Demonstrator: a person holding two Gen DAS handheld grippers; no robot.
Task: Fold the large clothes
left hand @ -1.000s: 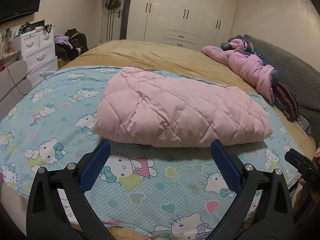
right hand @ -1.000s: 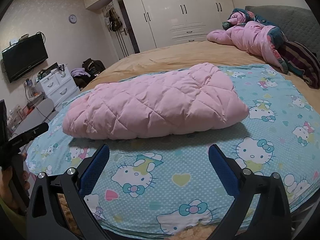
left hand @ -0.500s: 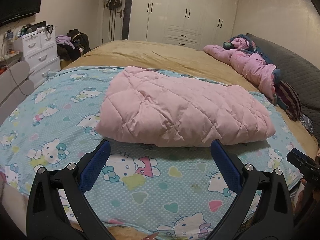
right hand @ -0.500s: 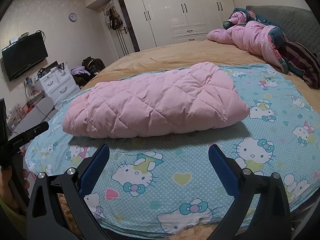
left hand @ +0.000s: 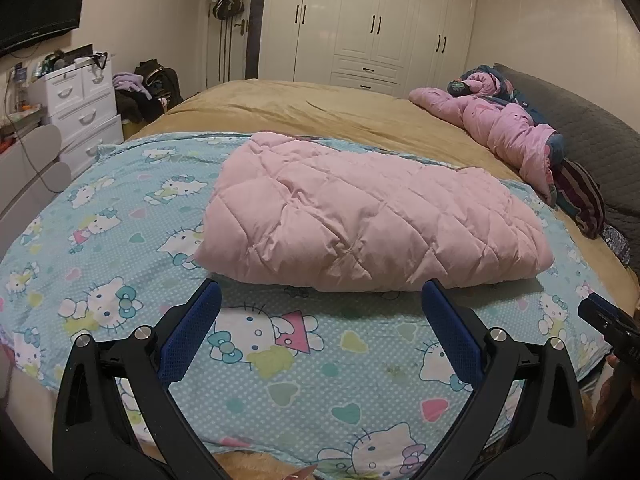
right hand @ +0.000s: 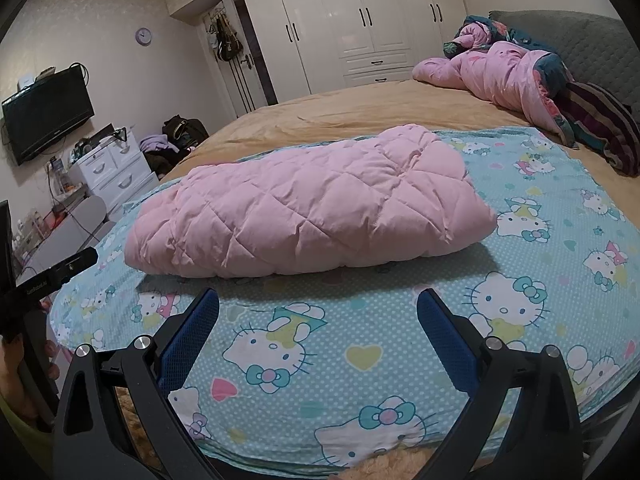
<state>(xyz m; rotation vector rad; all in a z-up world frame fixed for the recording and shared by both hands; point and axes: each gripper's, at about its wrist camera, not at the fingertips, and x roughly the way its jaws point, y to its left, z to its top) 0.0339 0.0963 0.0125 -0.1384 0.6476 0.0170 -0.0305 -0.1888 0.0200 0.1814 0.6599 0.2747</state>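
Observation:
A folded pink quilted garment point(left hand: 368, 216) lies in a thick bundle on a blue cartoon-cat sheet point(left hand: 120, 240); it also shows in the right wrist view point(right hand: 308, 208). My left gripper point(left hand: 320, 300) is open and empty, just short of the garment's near edge. My right gripper point(right hand: 318, 308) is open and empty, also short of the near edge, above the sheet point(right hand: 520, 304). Each gripper shows at the edge of the other's view.
A tan bedspread point(left hand: 320, 108) covers the bed beyond the sheet. A second pink jacket point(left hand: 500, 128) and striped cloth point(left hand: 580, 200) lie by the grey headboard point(left hand: 592, 140). White drawers point(left hand: 80, 112), a wall TV point(right hand: 48, 116) and wardrobes point(left hand: 380, 24) stand around.
Both grippers stay open and empty. The left view has shifted slightly, bringing the garment a little closer and higher; the right view has barely moved.

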